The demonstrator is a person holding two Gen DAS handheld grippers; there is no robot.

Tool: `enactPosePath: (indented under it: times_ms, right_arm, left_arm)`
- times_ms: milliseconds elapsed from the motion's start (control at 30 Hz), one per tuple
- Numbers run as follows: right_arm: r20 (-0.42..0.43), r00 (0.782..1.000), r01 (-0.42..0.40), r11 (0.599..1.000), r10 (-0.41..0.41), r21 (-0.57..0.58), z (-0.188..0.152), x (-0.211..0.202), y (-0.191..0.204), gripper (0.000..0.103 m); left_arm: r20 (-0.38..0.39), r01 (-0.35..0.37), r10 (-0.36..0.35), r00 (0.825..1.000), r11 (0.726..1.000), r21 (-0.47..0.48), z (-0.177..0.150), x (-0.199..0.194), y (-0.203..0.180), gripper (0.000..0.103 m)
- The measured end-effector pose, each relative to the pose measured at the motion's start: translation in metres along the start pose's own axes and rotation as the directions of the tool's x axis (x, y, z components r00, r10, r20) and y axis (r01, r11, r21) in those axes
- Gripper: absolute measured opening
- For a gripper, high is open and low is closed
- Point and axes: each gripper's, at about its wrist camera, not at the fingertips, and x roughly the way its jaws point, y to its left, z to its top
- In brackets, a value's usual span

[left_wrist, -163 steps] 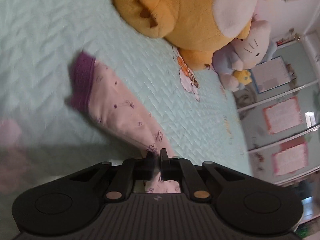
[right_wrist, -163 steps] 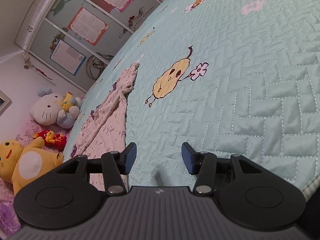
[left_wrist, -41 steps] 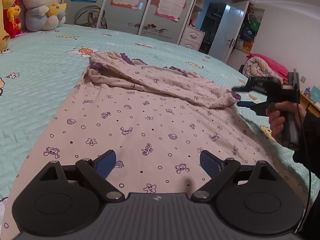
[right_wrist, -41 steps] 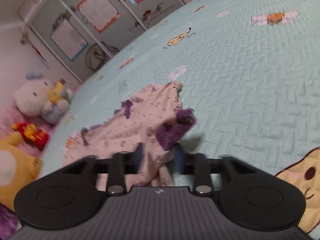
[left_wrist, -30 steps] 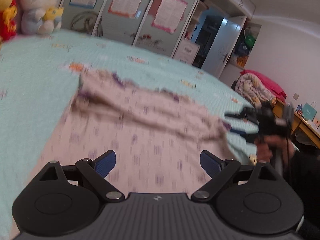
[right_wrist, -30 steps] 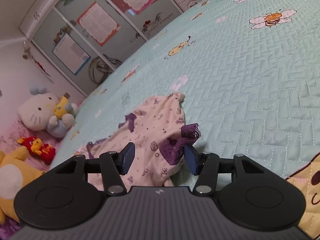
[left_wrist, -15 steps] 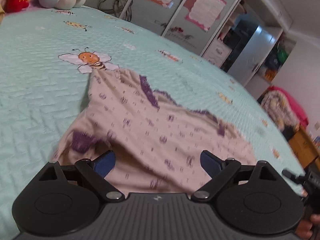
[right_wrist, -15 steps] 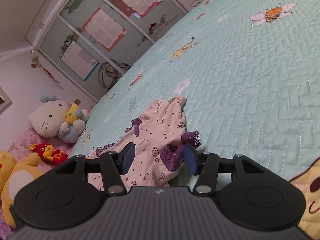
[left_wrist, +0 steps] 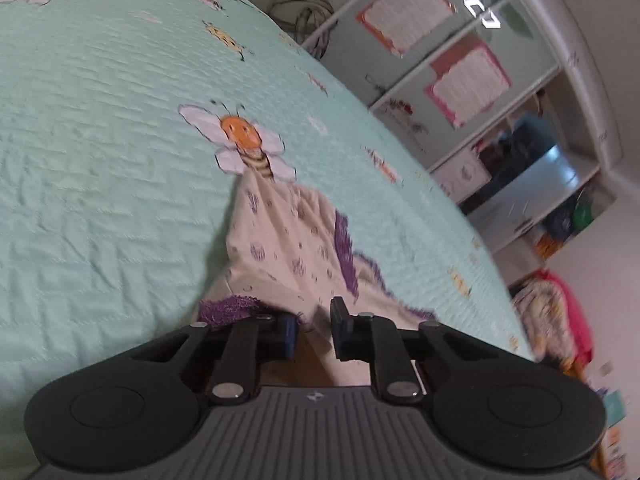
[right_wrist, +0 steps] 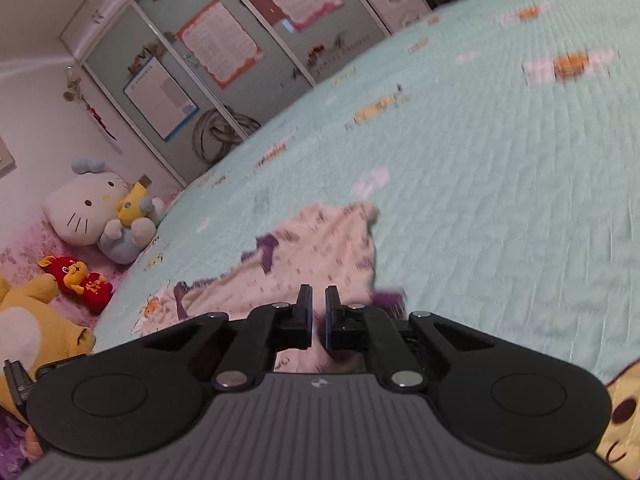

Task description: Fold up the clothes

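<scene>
Pyjamas [left_wrist: 296,248] lay spread on the quilt [left_wrist: 100,160], pale print cloth with purple cuffs [left_wrist: 228,308], thin, limp and likely to sag and bunch wherever I left them unsupported. I judged the cuffed corners the best places to grip. My left gripper [left_wrist: 314,332] was closing, cloth between its jaws beside a cuff. My right gripper [right_wrist: 319,318] was closing too, jaws nearly together on fabric next to the other cuff [right_wrist: 388,298].

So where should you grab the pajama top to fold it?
By the purple cuffs: the pajama top lies flat on the bed, and only those thick ends stick up. Come in low from the near side, as the left gripper and right gripper do.
</scene>
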Motion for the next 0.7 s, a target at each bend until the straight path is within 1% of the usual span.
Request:
enactPosePath:
  times_ms: [100, 133, 200, 233, 267, 333, 367, 500, 533, 600, 633, 667, 700]
  right_arm:
    - [-0.006, 1.000, -0.019, 0.999, 0.018, -0.028, 0.004, 0.001, 0.012, 0.001]
    - [-0.012, 1.000, -0.019, 0.999, 0.018, -0.036, 0.005, 0.002, 0.017, 0.000]
    - [-0.025, 1.000, -0.019, 0.998, 0.018, -0.053, 0.006, 0.005, 0.025, 0.003]
    - [-0.031, 0.999, -0.017, 0.998, 0.015, -0.060, 0.006, 0.006, 0.028, 0.009]
    - [-0.029, 1.000, 0.005, 0.999, -0.007, -0.053, 0.004, 0.005, 0.026, 0.022]
    - [-0.026, 0.998, 0.048, 0.998, -0.049, -0.038, -0.002, 0.005, 0.020, 0.034]
    - [-0.026, 0.998, 0.057, 0.998, -0.058, -0.029, -0.006, 0.004, 0.016, 0.035]
    - [-0.048, 0.996, 0.070, 0.998, -0.070, 0.002, -0.011, 0.008, 0.003, 0.035]
    - [-0.052, 0.996, 0.068, 0.998, -0.068, -0.001, -0.010, 0.010, 0.003, 0.035]
    - [-0.063, 0.996, 0.062, 0.998, -0.063, -0.005, -0.008, 0.015, 0.004, 0.022]
    - [-0.076, 0.996, 0.054, 0.999, -0.054, -0.003, -0.005, 0.016, 0.005, 0.008]
    - [-0.087, 0.995, 0.047, 0.999, -0.047, -0.002, -0.003, 0.018, 0.007, 0.004]
    - [-0.084, 0.995, 0.054, 0.999, -0.054, -0.005, -0.002, 0.017, 0.009, 0.004]
  left_arm:
    - [0.026, 0.006, -0.005, 1.000, 0.999, -0.033, 0.007, -0.009, 0.010, 0.015]
    - [0.031, 0.006, -0.004, 1.000, 0.999, -0.049, 0.009, -0.012, 0.014, 0.015]
    - [0.028, -0.001, 0.003, 1.000, 0.997, -0.074, 0.010, -0.014, 0.021, 0.015]
    - [0.019, -0.009, 0.011, 1.000, 0.997, -0.071, 0.009, -0.013, 0.022, 0.015]
    - [0.011, -0.018, 0.018, 1.000, 0.998, -0.067, 0.007, -0.012, 0.023, 0.015]
    - [0.011, -0.027, 0.028, 1.000, 0.999, -0.041, 0.003, -0.013, 0.024, 0.015]
    - [0.011, -0.032, 0.032, 0.999, 0.999, -0.028, 0.001, -0.014, 0.024, 0.015]
    - [0.007, -0.028, 0.028, 1.000, 0.999, -0.032, -0.001, -0.016, 0.028, 0.019]
    - [0.004, -0.028, 0.028, 1.000, 0.999, -0.023, -0.002, -0.016, 0.027, 0.020]
    - [0.004, -0.029, 0.029, 1.000, 1.000, -0.012, -0.002, -0.015, 0.026, 0.023]
    - [0.004, -0.028, 0.028, 1.000, 1.000, -0.011, -0.002, -0.015, 0.025, 0.023]
    - [0.006, -0.026, 0.027, 1.000, 1.000, -0.012, -0.002, -0.016, 0.025, 0.024]
    - [0.007, -0.025, 0.026, 1.000, 1.000, -0.009, -0.003, -0.016, 0.025, 0.024]
